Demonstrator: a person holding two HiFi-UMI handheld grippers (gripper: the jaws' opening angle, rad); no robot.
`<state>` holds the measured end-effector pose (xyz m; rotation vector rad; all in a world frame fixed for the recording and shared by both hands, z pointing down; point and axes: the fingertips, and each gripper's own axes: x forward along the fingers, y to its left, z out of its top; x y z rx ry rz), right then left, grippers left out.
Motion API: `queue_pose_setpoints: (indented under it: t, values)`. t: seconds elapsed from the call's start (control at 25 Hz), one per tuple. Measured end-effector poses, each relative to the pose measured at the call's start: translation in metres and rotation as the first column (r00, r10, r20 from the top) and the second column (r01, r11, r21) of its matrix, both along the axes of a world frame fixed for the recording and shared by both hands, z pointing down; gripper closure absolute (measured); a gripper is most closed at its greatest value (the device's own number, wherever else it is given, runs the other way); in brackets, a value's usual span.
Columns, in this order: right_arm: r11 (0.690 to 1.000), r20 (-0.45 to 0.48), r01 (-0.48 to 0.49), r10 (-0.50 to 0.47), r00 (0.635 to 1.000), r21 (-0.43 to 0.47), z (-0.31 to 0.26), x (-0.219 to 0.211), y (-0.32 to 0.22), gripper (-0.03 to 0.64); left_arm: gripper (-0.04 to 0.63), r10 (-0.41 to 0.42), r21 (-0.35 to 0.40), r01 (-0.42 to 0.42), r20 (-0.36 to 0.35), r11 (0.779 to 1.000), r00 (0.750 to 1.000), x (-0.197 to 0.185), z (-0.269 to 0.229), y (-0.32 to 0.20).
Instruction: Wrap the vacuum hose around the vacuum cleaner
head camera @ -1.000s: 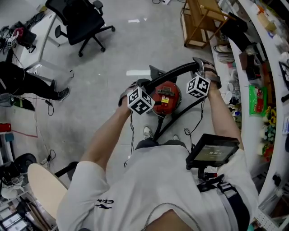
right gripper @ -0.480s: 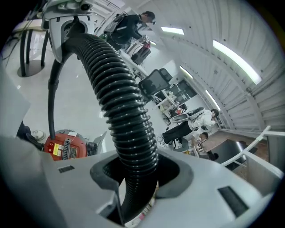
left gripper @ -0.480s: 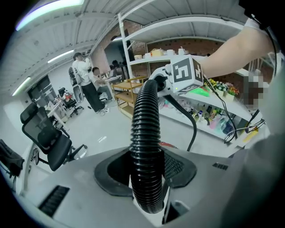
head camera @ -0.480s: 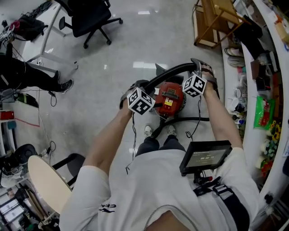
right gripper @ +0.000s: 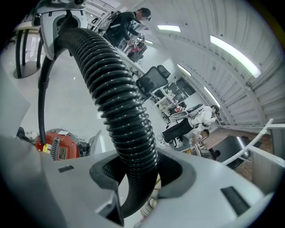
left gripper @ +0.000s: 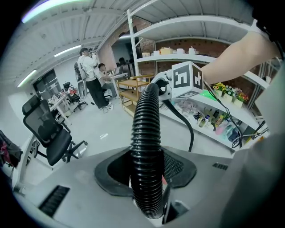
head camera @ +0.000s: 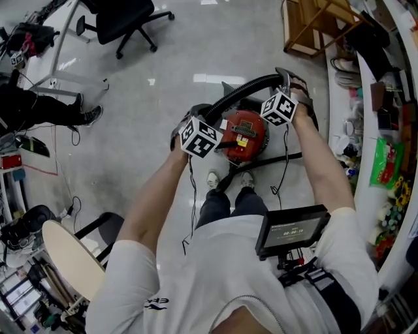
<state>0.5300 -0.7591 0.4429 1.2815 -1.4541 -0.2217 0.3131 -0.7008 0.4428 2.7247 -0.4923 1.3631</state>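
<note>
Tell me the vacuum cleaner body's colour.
The vacuum cleaner is red; head view shows it best.

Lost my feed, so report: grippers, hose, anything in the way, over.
Left gripper shut on hose, right gripper too. Hose arched over vacuum cleaner, not yet wrapped. Black cable on floor beside feet.

Grey floor carrying red vacuum, sitting just ahead of shoes; black chair standing far left; wooden rack standing far right.
</note>
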Motion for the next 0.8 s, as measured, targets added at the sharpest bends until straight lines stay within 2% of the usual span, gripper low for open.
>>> queue_pose_setpoints:
  t: [0.2, 0.44, 0.52, 0.64, 0.8]
  values:
    - [1.000, 0.004, -0.022, 0.022, 1.000, 0.003, 0.004, 0.009, 0.000, 0.396, 0.443, -0.025, -0.009, 0.025, -0.002, 1.000, 1.000, 0.005, 0.007, -0.007]
    - [0.998, 0.063, -0.058, 0.055, 0.997, 0.038, -0.001, 0.010, 0.005, 0.365, 0.443, -0.060, -0.040, 0.060, -0.006, 0.997, 0.998, 0.003, 0.010, -0.021]
    - [0.997, 0.057, -0.060, 0.058, 0.997, 0.046, -0.002, 0.011, 0.012, 0.360, 0.443, -0.074, -0.056, 0.073, -0.010, 0.996, 0.997, 0.003, 0.009, -0.024]
    - [0.997, 0.042, -0.070, 0.068, 0.997, 0.029, 0.004, 0.018, 0.023, 0.360, 0.443, -0.096, -0.069, 0.095, -0.012, 0.993, 0.995, 0.003, 0.011, -0.030]
    - [0.990, 0.115, -0.142, 0.143, 0.983, -0.019, 0.019, 0.034, 0.042, 0.360, 0.443, -0.148, -0.095, 0.147, -0.007, 0.985, 0.989, -0.003, 0.017, -0.036]
